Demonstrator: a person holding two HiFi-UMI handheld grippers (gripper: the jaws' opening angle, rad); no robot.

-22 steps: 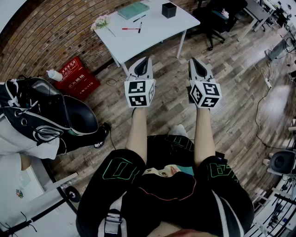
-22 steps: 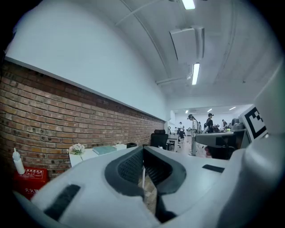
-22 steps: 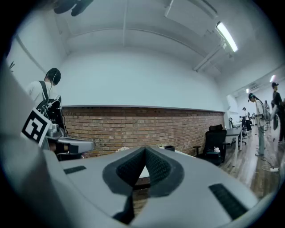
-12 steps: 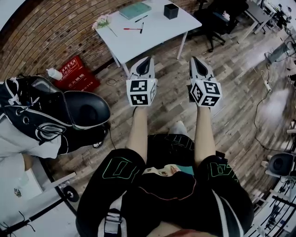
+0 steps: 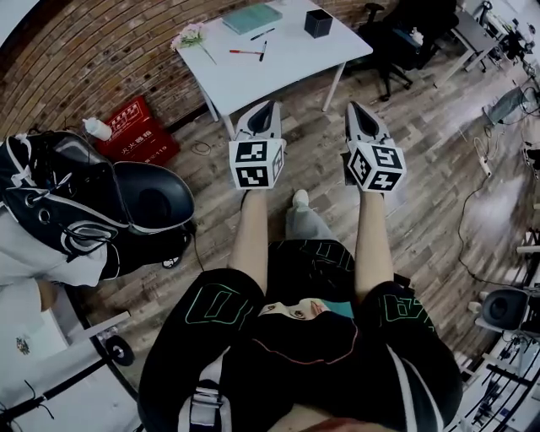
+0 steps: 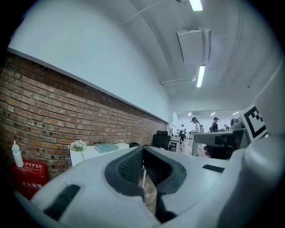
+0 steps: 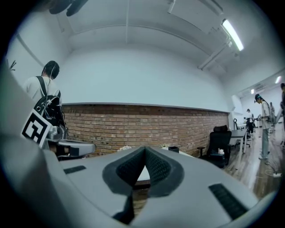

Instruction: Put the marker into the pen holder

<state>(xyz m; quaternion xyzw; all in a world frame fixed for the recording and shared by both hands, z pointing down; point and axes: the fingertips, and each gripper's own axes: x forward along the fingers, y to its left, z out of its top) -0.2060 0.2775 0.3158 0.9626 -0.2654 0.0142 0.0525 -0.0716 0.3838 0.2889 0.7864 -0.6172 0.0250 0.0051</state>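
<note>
I am holding my left gripper [image 5: 268, 108] and right gripper [image 5: 351, 108] side by side above the wooden floor [image 5: 316, 164], each with its jaws pressed together on nothing. Beyond them, the white table [image 5: 287, 72] is carrying a thin red marker [image 5: 240, 52] lying flat, with a dark pen [image 5: 263, 51] just beside it. The black square pen holder [image 5: 318, 23] is standing farther back, well apart from the marker.

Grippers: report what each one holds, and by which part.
Nothing. The left gripper and right gripper are both shut and empty; the markers lie on the table.
</note>
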